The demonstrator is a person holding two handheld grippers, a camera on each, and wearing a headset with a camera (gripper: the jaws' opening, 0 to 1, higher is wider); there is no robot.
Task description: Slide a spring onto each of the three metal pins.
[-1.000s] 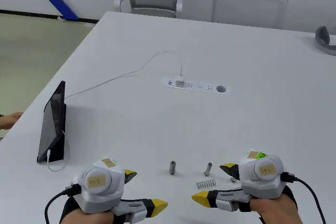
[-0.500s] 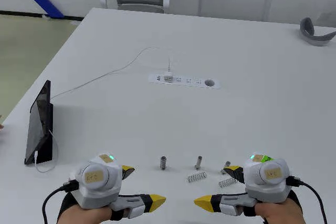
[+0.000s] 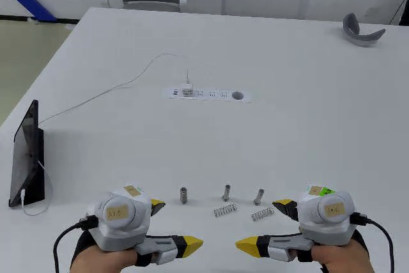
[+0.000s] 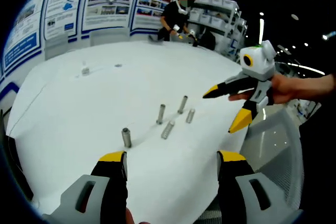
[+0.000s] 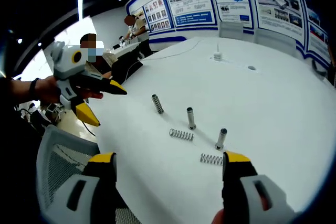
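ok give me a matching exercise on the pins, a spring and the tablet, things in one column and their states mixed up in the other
Things
1. leftmost pin
2. middle pin
3. loose spring
4. tablet

States
a. lying flat on the table
b. propped up near the table's left edge
c. upright and bare
d. upright, carrying a fitted spring

Pairs: 1-d, 2-c, 3-a, 4-b
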